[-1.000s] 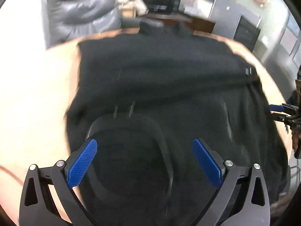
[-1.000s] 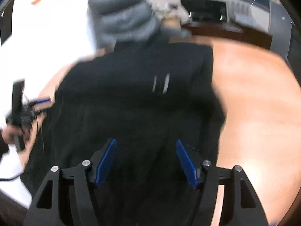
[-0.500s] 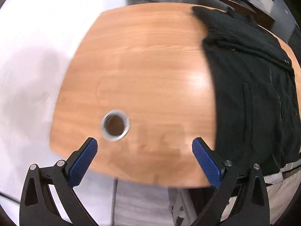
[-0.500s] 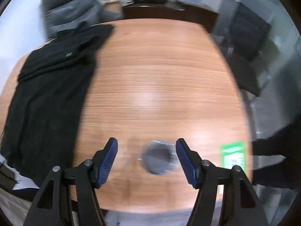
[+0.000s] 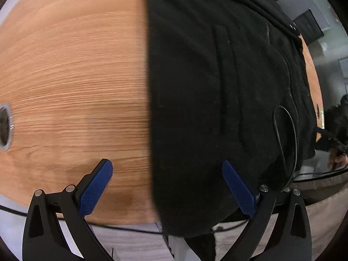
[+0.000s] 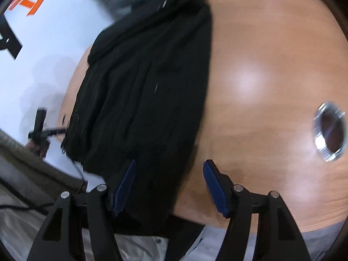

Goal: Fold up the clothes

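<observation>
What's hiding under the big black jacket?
The black jacket lies flat on the wooden table, which shows bare beside it. Whatever else might be beneath cannot be seen, because the cloth covers that part.

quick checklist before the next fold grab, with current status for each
1. Left gripper open: ok, blue pads wide apart, nothing between them.
2. Right gripper open: ok, pads apart, holding nothing.
3. Garment on the table: mostly ok, but its near hem hangs over the table edge.
4. Left gripper lined up with a garment edge: ok, the long left edge runs between its pads.
5. Right gripper lined up with the opposite edge: ok, that edge lies between its pads.
6. Garment flat: cannot tell; ridges show, and the picture is blurred.
</observation>
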`<state>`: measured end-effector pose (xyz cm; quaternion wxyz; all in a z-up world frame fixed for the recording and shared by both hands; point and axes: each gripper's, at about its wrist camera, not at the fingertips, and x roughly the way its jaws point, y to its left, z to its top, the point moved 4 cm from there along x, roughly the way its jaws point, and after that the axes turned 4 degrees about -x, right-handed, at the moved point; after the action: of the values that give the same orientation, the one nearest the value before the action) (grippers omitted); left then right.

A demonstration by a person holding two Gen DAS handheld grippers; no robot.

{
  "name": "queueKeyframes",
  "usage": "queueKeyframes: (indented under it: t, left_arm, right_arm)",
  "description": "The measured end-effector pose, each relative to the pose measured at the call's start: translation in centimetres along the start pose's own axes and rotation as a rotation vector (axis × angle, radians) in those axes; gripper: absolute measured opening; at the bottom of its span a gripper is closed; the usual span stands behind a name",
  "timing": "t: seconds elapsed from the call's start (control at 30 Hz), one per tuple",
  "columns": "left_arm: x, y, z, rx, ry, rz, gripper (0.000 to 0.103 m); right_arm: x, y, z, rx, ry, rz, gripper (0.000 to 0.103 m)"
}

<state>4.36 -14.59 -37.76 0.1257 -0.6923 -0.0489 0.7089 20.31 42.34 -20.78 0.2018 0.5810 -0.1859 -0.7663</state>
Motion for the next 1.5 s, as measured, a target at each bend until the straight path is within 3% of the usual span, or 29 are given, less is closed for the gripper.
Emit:
queueKeyframes:
  t: [0.23, 0.5, 0.53, 0.57, 0.6, 0.63, 0.67, 0.73, 0.9, 1.1, 1.27, 1.4, 1.5]
  left_arm:
    - [0.1, -0.3, 0.1, 0.038, 0.006, -0.035, 0.103]
    - [0.3, -2.3, -1.4, 0.085, 0.037, -0.096, 0.101]
    - [0.3, -2.4, -1.4, 0.088, 0.039, -0.094, 0.094]
    - [0.1, -2.3, -1.3, 0.083, 0.037, -0.093, 0.088]
    - [-0.1, -2.2, -1.2, 0.075, 0.037, -0.095, 0.068]
    - [-0.2, -1.8, -1.0, 0.051, 0.046, -0.108, 0.039]
    - [-0.1, -1.2, -0.9, 0.014, 0.065, -0.124, 0.029]
    - [-0.1, -0.1, -0.8, -0.048, 0.096, -0.162, 0.025]
    - [-1.9, 1.1, -0.3, -0.120, 0.083, -0.229, 0.013]
    - [-7.4, -0.6, 1.2, -0.167, -0.028, -0.364, 0.011]
    - [-11.1, -2.1, 3.2, -0.222, -0.138, -0.468, 0.007]
    - [-12.3, -3.8, 6.9, -0.199, -0.148, -0.458, 0.008]
    - [-11.7, -3.9, 7.1, -0.235, -0.137, -0.464, 0.007]
  right_arm:
    - [-0.5, -1.0, -1.2, -0.010, -0.054, 0.011, 0.064]
    - [2.5, 2.0, -0.2, -0.070, -0.039, 0.158, 0.063]
    - [3.6, 2.2, 0.2, -0.076, -0.039, 0.164, 0.057]
    - [5.2, 2.4, 0.6, -0.082, -0.029, 0.156, 0.037]
    - [5.8, 2.5, 0.7, -0.085, -0.006, 0.145, 0.021]
    - [6.7, 2.4, 0.9, -0.080, 0.015, 0.141, 0.011]
    - [7.3, 2.3, 1.1, -0.074, 0.036, 0.137, 0.011]
    - [6.9, 2.3, 1.4, -0.064, 0.062, 0.137, 0.010]
    - [2.7, 4.2, 4.1, -0.131, -0.030, 0.170, 0.010]
    - [-2.1, 8.4, 10.5, -0.295, -0.162, 0.179, 0.010]
    - [-3.7, 10.1, 16.4, -0.351, -0.291, 0.221, 0.010]
    - [-5.2, 10.2, 19.7, -0.395, -0.328, 0.225, 0.010]
    - [-5.4, 9.6, 21.1, -0.408, -0.325, 0.214, 0.010]
